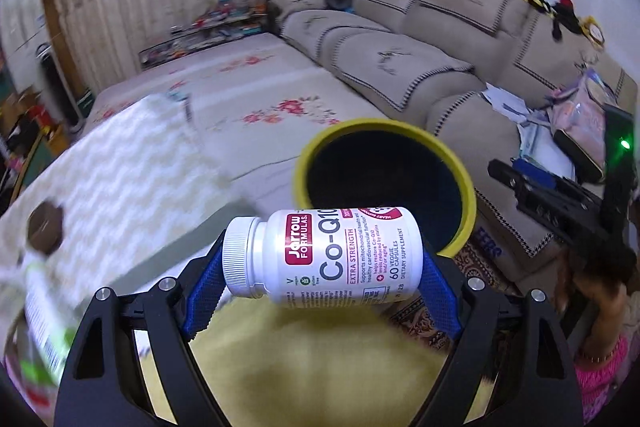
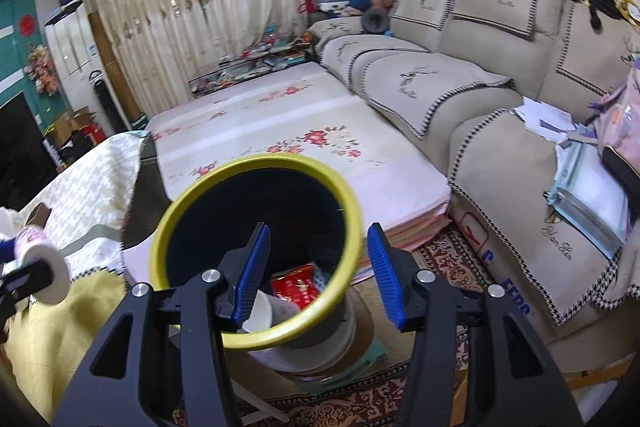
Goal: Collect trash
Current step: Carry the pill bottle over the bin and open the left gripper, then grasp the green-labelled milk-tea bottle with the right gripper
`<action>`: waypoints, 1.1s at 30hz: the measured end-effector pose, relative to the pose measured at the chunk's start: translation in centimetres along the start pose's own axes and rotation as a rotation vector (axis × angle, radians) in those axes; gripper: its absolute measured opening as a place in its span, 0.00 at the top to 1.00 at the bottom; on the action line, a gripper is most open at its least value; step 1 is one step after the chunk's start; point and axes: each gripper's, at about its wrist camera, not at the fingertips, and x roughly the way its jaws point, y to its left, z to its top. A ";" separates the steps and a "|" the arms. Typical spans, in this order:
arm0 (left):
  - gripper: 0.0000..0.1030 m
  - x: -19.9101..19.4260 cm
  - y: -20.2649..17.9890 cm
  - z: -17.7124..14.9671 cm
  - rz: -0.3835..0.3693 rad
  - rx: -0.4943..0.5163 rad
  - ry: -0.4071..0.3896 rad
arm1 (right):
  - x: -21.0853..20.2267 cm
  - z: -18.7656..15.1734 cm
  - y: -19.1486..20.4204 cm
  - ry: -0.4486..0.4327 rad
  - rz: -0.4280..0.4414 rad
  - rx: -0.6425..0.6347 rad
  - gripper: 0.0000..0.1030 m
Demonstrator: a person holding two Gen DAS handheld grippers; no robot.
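Observation:
My left gripper [image 1: 320, 267] is shut on a white Co-Q10 supplement bottle [image 1: 324, 255], held sideways, cap to the left, just in front of the yellow-rimmed black trash bin [image 1: 460, 195]. In the right wrist view the bin's rim [image 2: 160, 227] is right below me; inside lie a red wrapper [image 2: 296, 287] and a white paper cup [image 2: 260, 311]. My right gripper [image 2: 316, 267] is open and empty above the bin's mouth. The bottle's end [image 2: 40, 267] shows at the far left of that view. The right gripper [image 1: 560, 203] appears at the right of the left wrist view.
A table with a white zigzag cloth [image 1: 120, 179] and a yellow cloth [image 1: 300, 367] stands on the left, with a brown object [image 1: 45, 230] on it. A beige sofa [image 2: 480, 87] with papers runs along the right. A floral mat [image 2: 300, 131] covers the floor.

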 end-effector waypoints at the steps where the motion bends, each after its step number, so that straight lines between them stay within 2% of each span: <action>1: 0.19 1.1 -0.8 0.9 -0.010 0.015 0.008 | 0.0 0.1 -0.5 -0.002 -0.007 0.006 0.53; 7: 0.19 6.1 -3.6 4.0 -0.051 0.047 0.062 | 0.0 0.2 -2.3 -0.007 -0.025 0.033 0.52; 12: 0.18 9.3 -5.2 5.2 -0.040 0.072 0.068 | 0.3 0.1 -3.3 0.002 -0.034 0.050 0.51; 15: 0.11 9.6 -5.2 5.6 -0.025 0.072 0.054 | 0.2 0.1 -3.5 0.005 -0.034 0.054 0.51; 17: 0.09 9.4 -4.9 5.7 -0.019 0.064 0.043 | 0.2 0.1 -3.5 0.004 -0.034 0.052 0.51; 20: 0.09 7.9 -4.2 5.7 -0.012 0.050 0.020 | 0.1 0.0 -3.3 0.002 -0.025 0.048 0.51; 24: 0.06 3.5 -2.8 4.6 0.010 0.036 -0.054 | -0.1 -0.1 -2.5 0.004 -0.008 0.030 0.50; 27: 0.05 -0.3 -1.1 2.8 0.041 -0.001 -0.107 | -0.1 -0.3 -1.2 0.010 0.010 0.011 0.49; 33: 0.05 -7.1 3.9 -1.9 0.121 -0.104 -0.167 | -0.3 -0.6 1.8 0.019 0.043 -0.041 0.49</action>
